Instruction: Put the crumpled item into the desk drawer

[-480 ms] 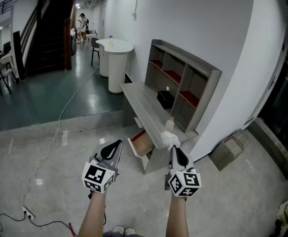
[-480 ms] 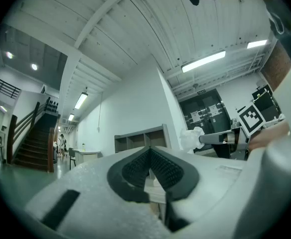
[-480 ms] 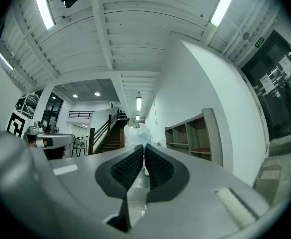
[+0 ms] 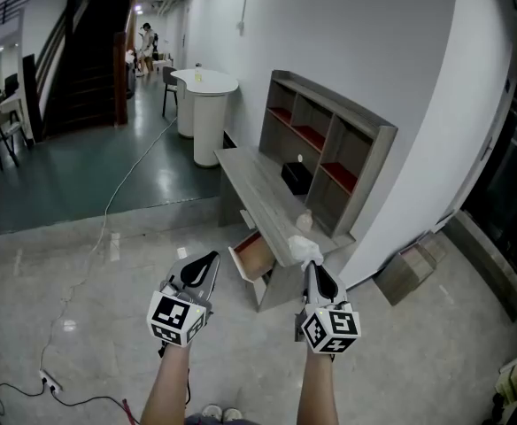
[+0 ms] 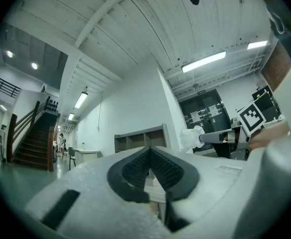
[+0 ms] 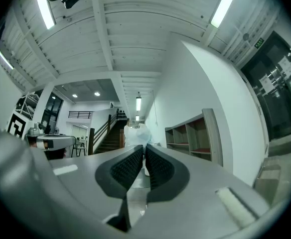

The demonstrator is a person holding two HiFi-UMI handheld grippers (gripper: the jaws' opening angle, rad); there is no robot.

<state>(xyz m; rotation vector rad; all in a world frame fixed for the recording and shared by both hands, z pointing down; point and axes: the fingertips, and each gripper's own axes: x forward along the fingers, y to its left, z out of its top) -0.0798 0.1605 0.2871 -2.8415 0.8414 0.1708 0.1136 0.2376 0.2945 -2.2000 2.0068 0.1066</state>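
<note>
The crumpled white item (image 4: 304,249) is pinched at the tip of my right gripper (image 4: 312,266), held in the air in front of the desk's near end. In the right gripper view the white wad (image 6: 136,133) sticks out past the nearly closed jaws of that gripper (image 6: 141,149). My left gripper (image 4: 207,260) is shut and empty, level with the right one and to its left; its jaws (image 5: 149,151) meet at the tip. The grey desk (image 4: 257,191) has a drawer (image 4: 253,256) pulled open at its near end, below and between the grippers.
A grey shelf unit (image 4: 329,140) stands on the desk against the wall, with a black box (image 4: 297,177) in front of it. A cardboard box (image 4: 408,274) lies on the floor at right. A white round counter (image 4: 207,104) stands beyond the desk. A cable (image 4: 108,211) runs across the floor.
</note>
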